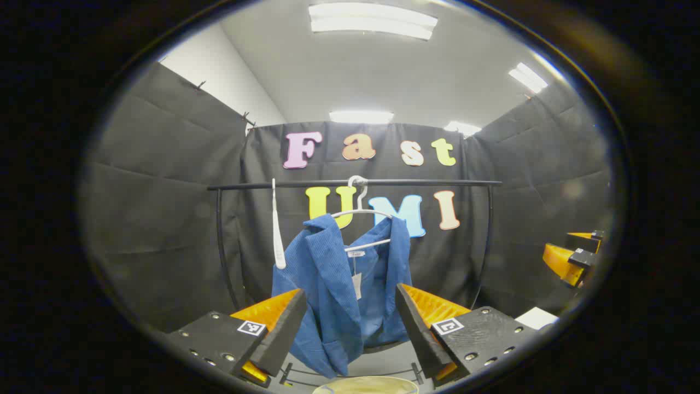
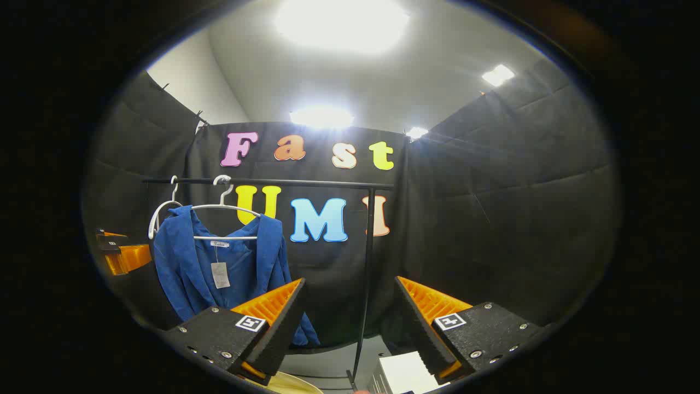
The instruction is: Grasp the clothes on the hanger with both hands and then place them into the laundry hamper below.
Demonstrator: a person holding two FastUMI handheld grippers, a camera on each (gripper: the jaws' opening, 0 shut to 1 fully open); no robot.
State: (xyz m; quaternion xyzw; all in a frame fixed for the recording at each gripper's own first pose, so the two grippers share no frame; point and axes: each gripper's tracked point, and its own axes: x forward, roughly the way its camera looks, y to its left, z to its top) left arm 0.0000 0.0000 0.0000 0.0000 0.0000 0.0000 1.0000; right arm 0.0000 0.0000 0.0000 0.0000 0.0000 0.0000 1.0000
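While the blue corduroy jacket [image 1: 339, 284] hangs on its white wire hanger [image 1: 362, 219] from the black clothes rail [image 1: 355, 183], both your grippers are off it. Your left gripper [image 1: 350, 323] faces the jacket head-on, fingers spread wide with nothing between them; jacket shows through the gap but well beyond the tips. A second, bare white hanger [image 1: 277, 230] hangs on the rail just left of the jacket. Cream rim of the laundry hamper [image 1: 366, 385] sits at the bottom edge, below the jacket. Your right gripper [image 2: 350, 323] is also wide open and holding nothing, aimed right of the jacket, at the rail's black upright post [image 2: 365, 273]. In the right gripper view the jacket hangs left of its fingers, paper tag [image 2: 220, 274] dangling at the collar.
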